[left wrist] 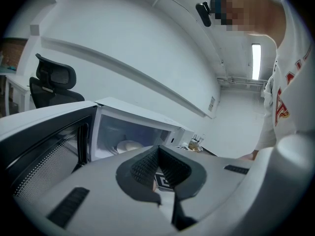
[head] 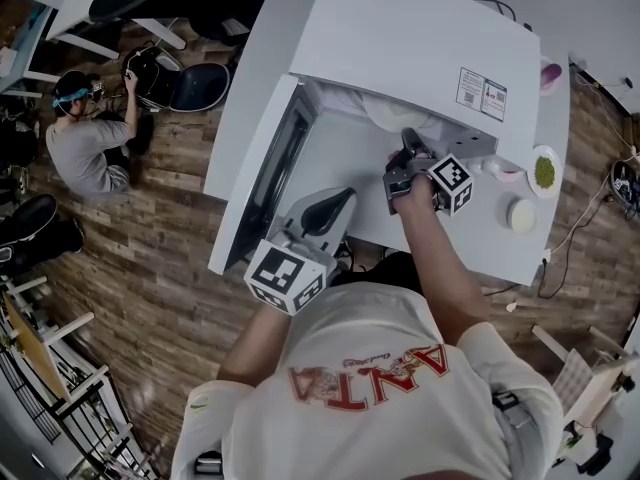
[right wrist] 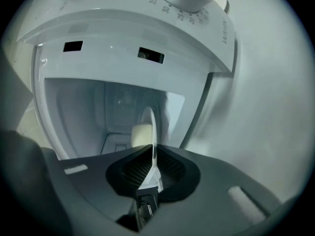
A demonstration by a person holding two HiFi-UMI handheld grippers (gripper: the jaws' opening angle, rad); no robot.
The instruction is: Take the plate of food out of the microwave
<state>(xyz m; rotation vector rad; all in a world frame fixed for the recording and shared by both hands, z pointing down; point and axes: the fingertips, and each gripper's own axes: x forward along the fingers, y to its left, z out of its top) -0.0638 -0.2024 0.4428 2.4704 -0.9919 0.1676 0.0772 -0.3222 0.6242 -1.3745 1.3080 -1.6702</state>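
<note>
White round plate [right wrist: 152, 132] carrying a pale lump of food [right wrist: 141, 134] sits inside the cavity of the boxy white microwave [head: 420, 38], whose door [head: 255, 168] hangs swung out to the left; from the left gripper view the plate shows low on the cavity floor [left wrist: 129, 145], not yet drawn out.

The right gripper [right wrist: 151, 157] has reached into the opening and its jaws are pressed together on the near rim of the plate, which appears edge-on between the ribbed pads; in the head view this gripper [head: 405, 153] is at the mouth of the cavity. The left gripper [left wrist: 160, 163] hangs just outside, low by the door, pointing toward the opening; its jaws stand slightly apart with nothing between them.

The step in hand looks like the grasp itself, just made; the withdrawal has yet to come. The next move, as I judge it, calls for a straight, level pull back toward the person, lifting only enough to clear the cavity's lip; the hold is on one edge alone, so the far side may droop and the food could slide; keeping the rim flat matters more than speed. The free gripper is well placed to take the opposite rim once it clears the opening; a bare patch of the white table [head: 440, 243] in front would serve for setting it down.
</note>
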